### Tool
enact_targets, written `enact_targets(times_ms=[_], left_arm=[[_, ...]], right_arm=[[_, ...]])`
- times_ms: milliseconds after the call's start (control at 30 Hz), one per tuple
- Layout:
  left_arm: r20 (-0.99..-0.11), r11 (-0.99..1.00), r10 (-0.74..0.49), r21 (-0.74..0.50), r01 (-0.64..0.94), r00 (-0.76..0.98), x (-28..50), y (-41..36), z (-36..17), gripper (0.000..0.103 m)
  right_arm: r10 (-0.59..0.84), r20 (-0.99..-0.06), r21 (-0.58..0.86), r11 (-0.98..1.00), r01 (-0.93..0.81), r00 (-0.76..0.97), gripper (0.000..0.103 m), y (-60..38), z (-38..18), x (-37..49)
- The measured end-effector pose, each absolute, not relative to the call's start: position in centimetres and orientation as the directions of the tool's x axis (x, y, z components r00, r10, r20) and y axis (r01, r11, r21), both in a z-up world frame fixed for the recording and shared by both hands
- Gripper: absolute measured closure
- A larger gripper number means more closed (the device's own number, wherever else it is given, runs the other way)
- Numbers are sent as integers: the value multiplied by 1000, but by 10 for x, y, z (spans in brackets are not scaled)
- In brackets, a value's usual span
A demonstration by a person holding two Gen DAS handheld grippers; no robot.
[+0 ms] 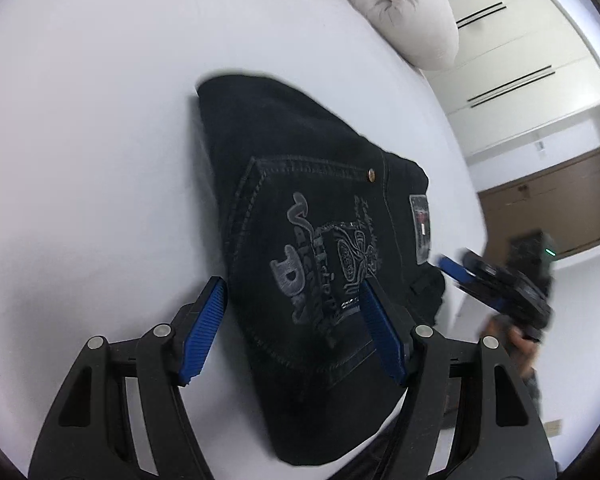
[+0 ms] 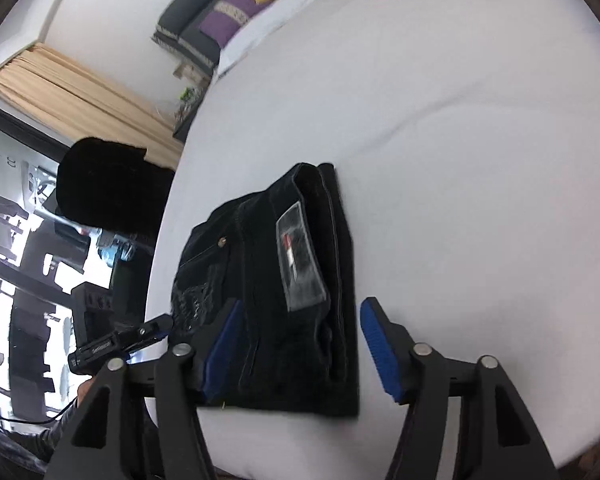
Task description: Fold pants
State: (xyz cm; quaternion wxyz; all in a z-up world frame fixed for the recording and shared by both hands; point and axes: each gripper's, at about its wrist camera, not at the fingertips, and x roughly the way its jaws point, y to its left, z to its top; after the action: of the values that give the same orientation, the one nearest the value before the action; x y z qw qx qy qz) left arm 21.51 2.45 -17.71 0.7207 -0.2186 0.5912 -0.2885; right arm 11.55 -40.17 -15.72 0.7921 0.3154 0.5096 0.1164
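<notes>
The black pants (image 1: pixel 300 208) lie folded into a compact stack on the white bed sheet (image 1: pixel 100 128), the embroidered back pocket facing up. My left gripper (image 1: pixel 291 286) is open and hovers over the stack's near corner, with one blue pad beside the cloth and the other above it. In the right wrist view the pants (image 2: pixel 276 280) show their waist label. My right gripper (image 2: pixel 303 305) is open astride the stack's near end, and its pads do not press the cloth. A blue finger (image 1: pixel 454 270) of the right gripper shows, blurred, past the stack's right side.
A beige padded quilt (image 1: pixel 396 8) lies at the far end of the bed. Purple and yellow cushions (image 2: pixel 240 8) sit at the head. A wardrobe (image 1: pixel 520 60) stands beyond the bed's right edge, and a curtain (image 2: pixel 80 92) and window lie past its left edge.
</notes>
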Motion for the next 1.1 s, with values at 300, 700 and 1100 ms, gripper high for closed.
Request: enact_targets(times_ms=[300,700,1100], left_arm=[[-636,637,-770,-764,100,52,242,13,-204,37],[-576,580,-815,-808,102,61,254,14,-198,81],[-641,689,-724,-694,209,256,323,132,-123,83]], right_arm=[[652,-673,730,662,171,348,49,-400,-206,161],[609,-676,703,702,115,415,81,-366,-166,158],[668,-644,703,709,-57,373,82,-238,-117,255]])
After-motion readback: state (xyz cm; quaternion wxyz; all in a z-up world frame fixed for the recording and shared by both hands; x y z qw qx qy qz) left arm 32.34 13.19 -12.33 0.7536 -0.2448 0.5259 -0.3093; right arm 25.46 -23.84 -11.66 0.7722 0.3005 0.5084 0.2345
